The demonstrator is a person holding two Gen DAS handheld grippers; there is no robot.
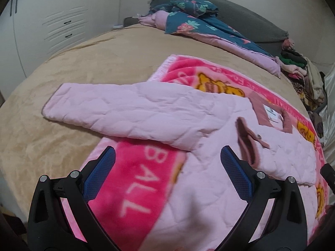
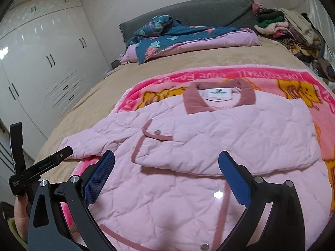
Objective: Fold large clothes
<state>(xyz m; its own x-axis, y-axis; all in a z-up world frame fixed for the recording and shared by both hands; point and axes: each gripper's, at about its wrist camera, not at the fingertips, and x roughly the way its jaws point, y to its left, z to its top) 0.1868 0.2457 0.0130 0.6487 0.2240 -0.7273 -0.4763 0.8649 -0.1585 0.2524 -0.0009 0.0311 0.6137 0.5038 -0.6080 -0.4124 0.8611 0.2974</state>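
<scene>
Quilted pink jacket [image 2: 219, 129] lies flat on fleece blanket [image 2: 293, 77]; both hand-held grippers [image 1: 167, 171] [image 2: 166, 173] wide open, empty.

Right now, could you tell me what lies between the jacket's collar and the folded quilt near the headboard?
In the right wrist view, the pink blanket's border, then bare tan bedspread, separate collar from quilt.

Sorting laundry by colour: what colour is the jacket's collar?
Dusty rose, darker than the pale pink quilted jacket; the collar shows best in the right wrist view.

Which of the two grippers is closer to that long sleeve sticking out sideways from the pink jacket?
Left. The left gripper hovers open just short of the outstretched sleeve. The right gripper hovers open over the jacket's front, with the sleeve off to its left.
</scene>
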